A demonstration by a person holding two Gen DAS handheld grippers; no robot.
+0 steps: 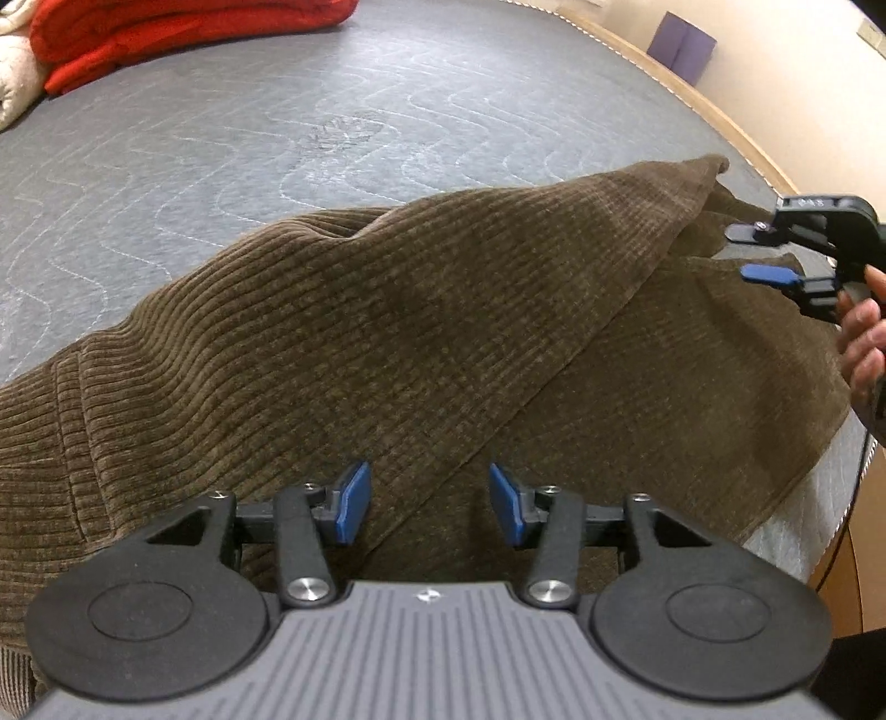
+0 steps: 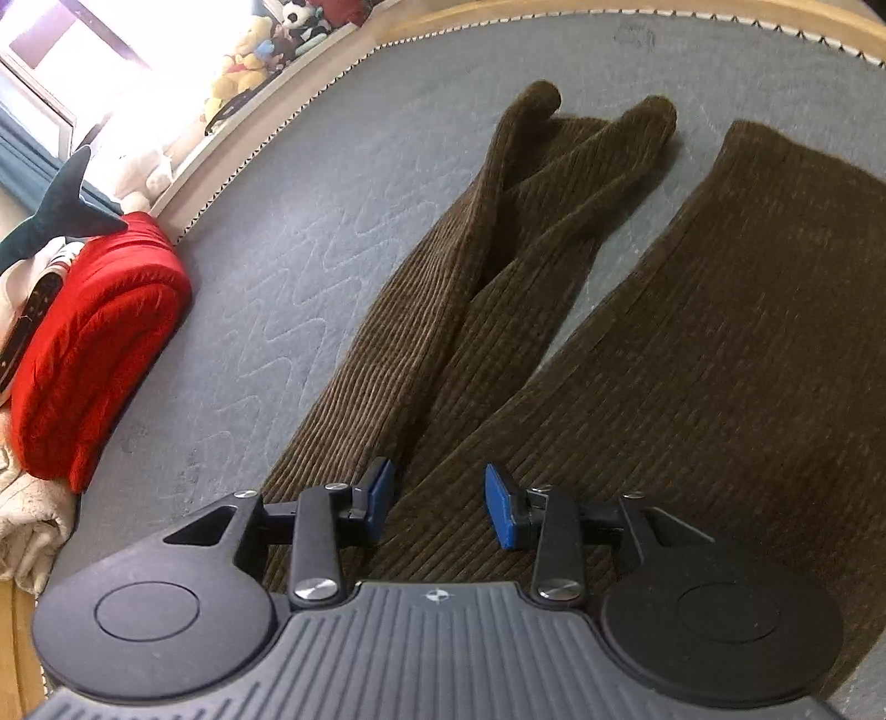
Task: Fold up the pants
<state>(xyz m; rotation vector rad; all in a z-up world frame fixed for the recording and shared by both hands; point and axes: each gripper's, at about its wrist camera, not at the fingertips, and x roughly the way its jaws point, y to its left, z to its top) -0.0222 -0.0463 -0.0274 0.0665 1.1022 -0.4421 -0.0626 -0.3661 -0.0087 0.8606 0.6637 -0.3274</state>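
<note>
Under my left gripper [image 1: 425, 501] lie the brown corduroy pants [image 1: 343, 332], spread on the grey quilted mattress [image 1: 221, 138]. Its blue pads stand apart with nothing between them, hovering over a diagonal edge where one layer of cloth overlaps another. Ahead of this gripper the fabric bunches into a ridge, and past that ridge I've got bare mattress running out to a red folded blanket [image 1: 166, 33] far ahead on the left. Off to the right, my right gripper [image 1: 758, 252] shows near a raised corner of the pants, jaws parted, not touching cloth as far as I can tell. The wooden bed frame [image 1: 692, 94] curves just beyond it.

Switching to the right wrist view: my right gripper [image 2: 437, 501] is also spread wide, empty, above the pants [image 2: 692, 332]. Both legs stretch away ahead, the left one twisted and crumpled lengthwise, the right one flat and wide, with a wedge of mattress [image 2: 304, 221] between them. Left of the gripper there's free mattress up to the red blanket [image 2: 94, 343]. The leg ends stop short of the stitched mattress edge ahead.
</note>
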